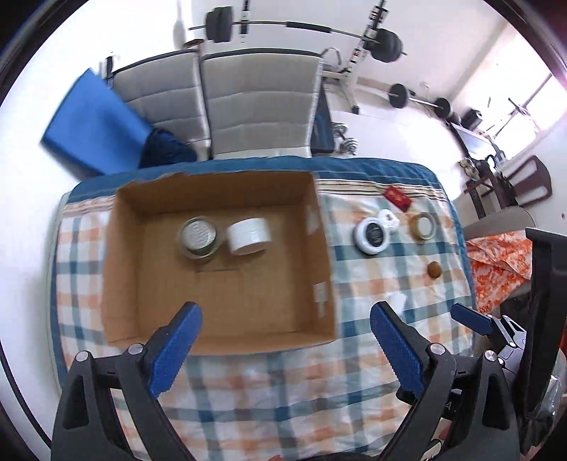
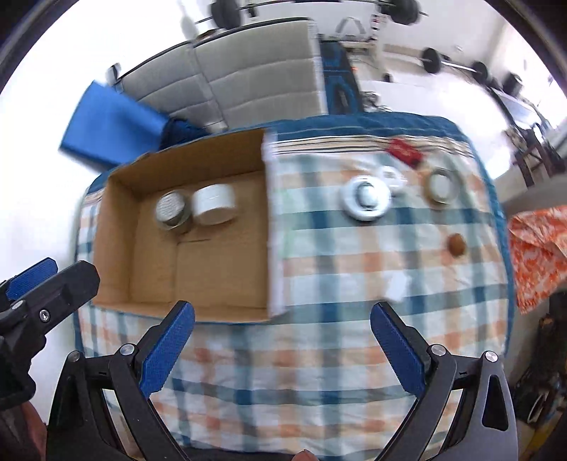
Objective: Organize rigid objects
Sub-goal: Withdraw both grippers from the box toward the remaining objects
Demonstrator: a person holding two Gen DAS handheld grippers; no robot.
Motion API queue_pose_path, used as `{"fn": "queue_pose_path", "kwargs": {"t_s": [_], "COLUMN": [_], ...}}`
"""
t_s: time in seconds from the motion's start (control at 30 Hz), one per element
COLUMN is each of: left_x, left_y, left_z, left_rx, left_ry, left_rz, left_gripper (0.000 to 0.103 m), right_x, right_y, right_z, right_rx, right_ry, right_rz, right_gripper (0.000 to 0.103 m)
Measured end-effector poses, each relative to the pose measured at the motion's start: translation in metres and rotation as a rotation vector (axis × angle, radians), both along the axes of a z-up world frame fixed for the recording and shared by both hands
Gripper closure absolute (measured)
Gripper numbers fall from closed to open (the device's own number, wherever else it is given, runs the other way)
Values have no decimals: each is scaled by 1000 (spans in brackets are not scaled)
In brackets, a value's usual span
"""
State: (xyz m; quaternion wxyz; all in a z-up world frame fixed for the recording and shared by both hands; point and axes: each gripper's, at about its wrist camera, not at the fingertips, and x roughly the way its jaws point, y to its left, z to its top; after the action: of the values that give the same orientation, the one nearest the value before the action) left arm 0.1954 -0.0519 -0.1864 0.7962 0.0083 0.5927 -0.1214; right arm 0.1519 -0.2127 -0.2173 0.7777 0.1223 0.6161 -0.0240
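While both grippers, left and right, gape empty, we judge tin light, rigid, slick; grip across rim.

A home room: barbells, sofa, plaid-covered table.

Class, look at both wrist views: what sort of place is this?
Probably a room in a home, used partly as a gym: loaded black barbells on racks by the wall, a grey cushioned sofa, and a plaid-clothed table.

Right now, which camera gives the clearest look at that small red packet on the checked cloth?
The left wrist view: the red packet looks sharp enough to show pale markings. In the right wrist view it is motion-blurred, only a red smear.
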Motion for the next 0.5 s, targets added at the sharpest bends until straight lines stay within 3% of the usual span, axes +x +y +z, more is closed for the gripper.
{"fn": "queue_pose_path", "kwargs": {"t_s": [0.3, 0.5], "left_x": [67, 114], "left_y": [-136, -180], "left_z": [-60, -122], "left_rx": [1, 25], "left_ry": [125, 227], "left_rz": [-97, -71], "left_gripper": [6, 6], "right_x": [37, 82], "right_y": [-150, -216], "right_z": [-39, -90], "right_rx": [-99, -94], "right_ry": [66, 108], "right_rz": [-154, -191], "right_gripper": [2, 2]}}
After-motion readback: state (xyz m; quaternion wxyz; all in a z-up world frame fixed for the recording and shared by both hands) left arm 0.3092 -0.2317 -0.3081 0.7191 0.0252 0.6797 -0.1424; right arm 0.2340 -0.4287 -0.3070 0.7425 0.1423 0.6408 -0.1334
